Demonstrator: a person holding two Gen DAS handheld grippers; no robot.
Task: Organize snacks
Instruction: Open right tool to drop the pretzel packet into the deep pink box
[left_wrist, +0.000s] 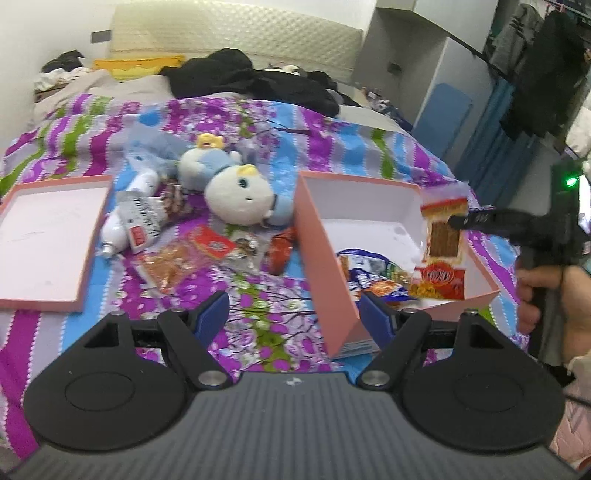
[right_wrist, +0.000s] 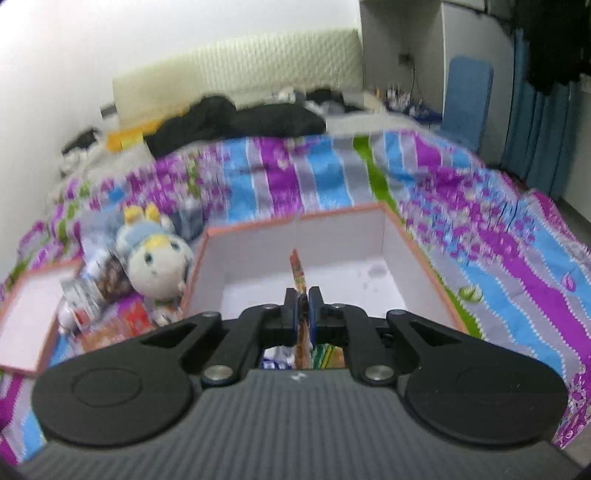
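Box lid (left_wrist: 48, 236) cut off left

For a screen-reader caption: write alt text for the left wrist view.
The right gripper, shut on a red and yellow snack packet, holds it over an open pink box that already contains snack bags. The left gripper is open and empty in the foreground, above a striped floral bedspread with a plush doll and loose snacks.
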